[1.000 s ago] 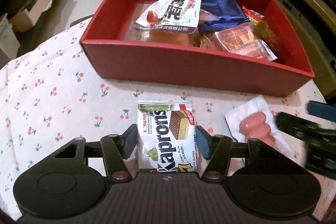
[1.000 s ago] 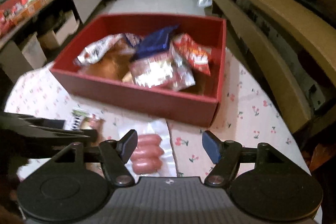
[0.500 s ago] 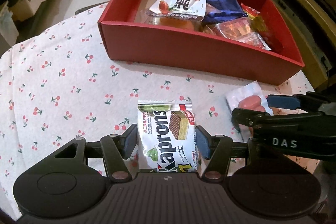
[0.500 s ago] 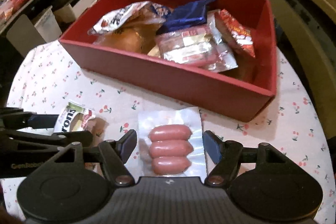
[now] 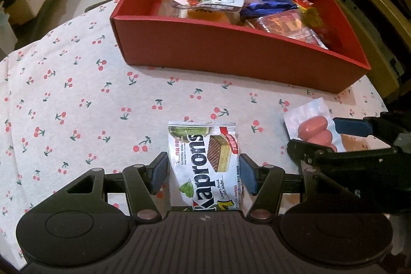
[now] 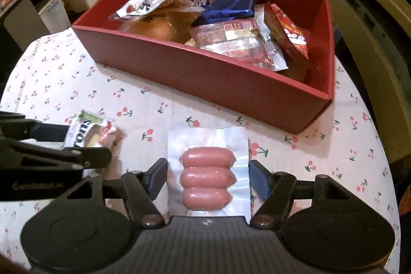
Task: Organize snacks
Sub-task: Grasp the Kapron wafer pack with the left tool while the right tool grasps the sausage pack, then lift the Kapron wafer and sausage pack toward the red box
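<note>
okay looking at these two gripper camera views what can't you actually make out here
- Near end of the Kaprons wafer pack: left wrist view, hidden under the left hand-held gripper.
- Most of the wafer pack: right wrist view, blurred and covered by the left hand-held gripper.
- Lower snacks in the red box: both views, buried under other packets.
- Sausage pack: left wrist view, partly behind the right hand-held gripper.

Dim indoor light, warm cast; surroundings fall to dark. Strong fisheye bending and black vignette at corners. Glare on the sausage pack [image 6: 208, 172] film; left gripper [image 6: 64, 145] slightly soft in the right view.
</note>
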A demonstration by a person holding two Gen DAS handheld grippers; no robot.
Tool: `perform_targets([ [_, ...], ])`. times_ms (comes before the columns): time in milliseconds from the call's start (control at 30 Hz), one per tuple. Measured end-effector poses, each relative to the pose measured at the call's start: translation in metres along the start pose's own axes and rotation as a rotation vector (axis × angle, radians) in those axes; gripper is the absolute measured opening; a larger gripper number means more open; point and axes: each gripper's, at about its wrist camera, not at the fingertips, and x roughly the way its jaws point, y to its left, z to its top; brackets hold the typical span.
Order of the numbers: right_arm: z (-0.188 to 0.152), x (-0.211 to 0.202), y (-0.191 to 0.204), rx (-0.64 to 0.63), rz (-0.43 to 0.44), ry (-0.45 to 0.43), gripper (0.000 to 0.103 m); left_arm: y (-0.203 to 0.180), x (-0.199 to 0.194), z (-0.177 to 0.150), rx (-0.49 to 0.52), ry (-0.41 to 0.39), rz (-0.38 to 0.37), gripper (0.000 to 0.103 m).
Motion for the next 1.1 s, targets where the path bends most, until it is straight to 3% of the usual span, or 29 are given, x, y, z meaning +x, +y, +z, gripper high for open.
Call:
perform_targets([
  [300,-0.015,-0.032,-0.003,0.062,0.010,-0.064,0.081,-0.008,-0.007,-0.007,0.033,-0.006,-0.010,0.064],
  [433,-0.023,-0.029,-0.001,0.065,-0.010,-0.038,0.081,-0.012,-0.003,-0.012,0.058,-0.001,0.005,0.066],
  [633,-0.024,-0.021,-0.006,0.075,-0.027,-0.014,0.081,-0.016,0.004,-0.014,0.085,-0.009,0.048,0.079],
  [733,-0.023,-0.017,-0.008,0.077,-0.052,-0.007,0.081,-0.020,0.007,-0.014,0.102,-0.006,0.067,0.077],
  [833,-0.023,-0.013,-0.009,0.083,-0.071,0.006,0.081,-0.023,0.004,-0.015,0.109,-0.003,0.062,0.066],
  [1100,-0.026,-0.026,-0.003,0.086,-0.069,-0.031,0.081,-0.021,-0.015,-0.022,0.089,-0.038,0.036,0.065],
])
